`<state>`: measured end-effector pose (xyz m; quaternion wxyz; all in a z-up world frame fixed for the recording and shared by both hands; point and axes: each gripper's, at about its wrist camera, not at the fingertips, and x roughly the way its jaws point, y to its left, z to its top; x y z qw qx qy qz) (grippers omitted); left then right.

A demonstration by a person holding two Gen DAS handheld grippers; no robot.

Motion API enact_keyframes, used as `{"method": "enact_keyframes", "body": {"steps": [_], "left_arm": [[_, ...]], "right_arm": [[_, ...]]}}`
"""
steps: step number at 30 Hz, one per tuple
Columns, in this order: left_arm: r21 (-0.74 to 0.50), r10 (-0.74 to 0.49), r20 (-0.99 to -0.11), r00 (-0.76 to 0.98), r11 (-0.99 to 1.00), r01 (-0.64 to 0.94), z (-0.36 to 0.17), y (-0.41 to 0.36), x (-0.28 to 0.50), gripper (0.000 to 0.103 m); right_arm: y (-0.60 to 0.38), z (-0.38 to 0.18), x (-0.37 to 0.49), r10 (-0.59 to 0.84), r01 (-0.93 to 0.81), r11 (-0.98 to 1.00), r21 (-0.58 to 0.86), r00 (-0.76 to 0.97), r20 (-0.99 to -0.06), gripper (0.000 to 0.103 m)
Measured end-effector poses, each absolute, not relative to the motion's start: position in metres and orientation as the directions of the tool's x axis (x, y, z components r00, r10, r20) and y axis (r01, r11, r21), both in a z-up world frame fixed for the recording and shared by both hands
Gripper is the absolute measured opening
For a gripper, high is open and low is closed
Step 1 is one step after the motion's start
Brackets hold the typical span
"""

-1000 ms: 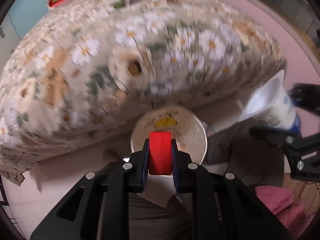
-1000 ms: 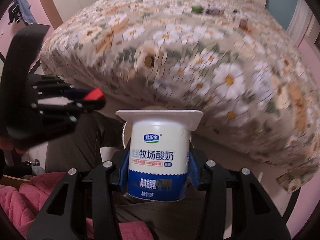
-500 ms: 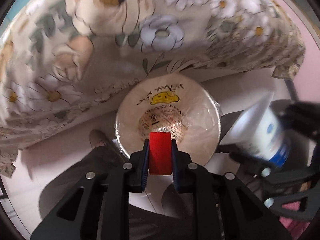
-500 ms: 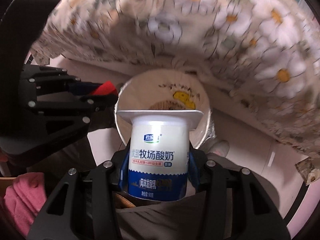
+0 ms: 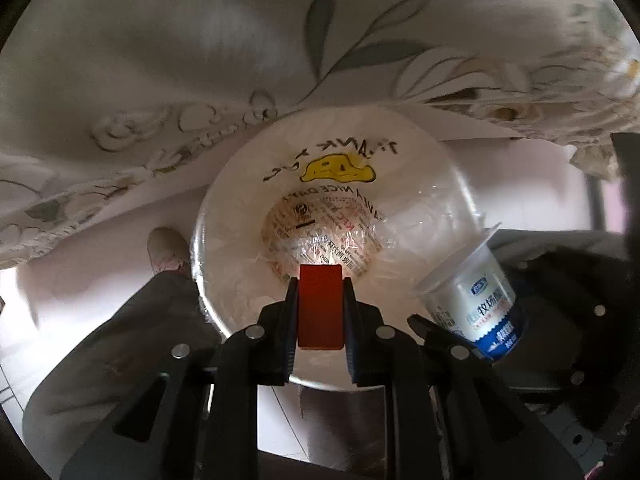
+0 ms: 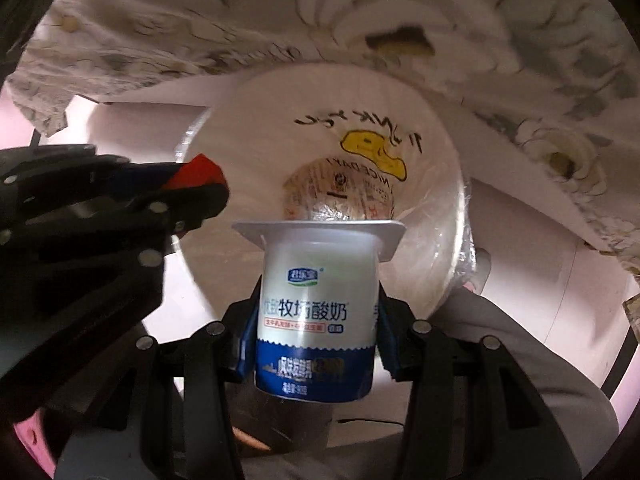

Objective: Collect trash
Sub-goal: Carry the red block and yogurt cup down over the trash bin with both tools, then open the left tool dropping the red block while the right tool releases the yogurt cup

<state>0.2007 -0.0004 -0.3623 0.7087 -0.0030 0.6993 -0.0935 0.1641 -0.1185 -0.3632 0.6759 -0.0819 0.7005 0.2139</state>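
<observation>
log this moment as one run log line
left gripper: shut on red block | right gripper: shut on yogurt cup | both above lined bin

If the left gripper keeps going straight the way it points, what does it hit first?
Most likely the crumpled wrapper at the bottom of the lined trash bin. The left gripper, clamping a red block, aims into its open mouth; depth is unclear.

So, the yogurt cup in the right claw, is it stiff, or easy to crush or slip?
The yogurt cup looks like thin plastic, so it probably dents under a hard squeeze. Its glossy, tapered wall may slip, though the wide flange could catch. It is probably light if empty; its contents are hidden.
</observation>
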Motion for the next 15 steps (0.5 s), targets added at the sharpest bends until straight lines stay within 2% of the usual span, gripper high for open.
{"method": "enact_keyframes", "body": {"steps": [8,15], "left_arm": [[-0.145,-0.138,-0.988,-0.067,0.982,0.124,-0.401,-0.004,0.207,0.022],[-0.191,-0.180,-0.978,-0.106,0.977,0.097,-0.427,-0.002,0.216,0.022]], "right_arm": [[-0.121,-0.402,0.173,0.170,-0.356,0.911,0.206,-0.129,-0.977,0.049],[-0.118,-0.418,0.182,0.135,-0.364,0.916,0.166,-0.110,-0.985,0.049]]}}
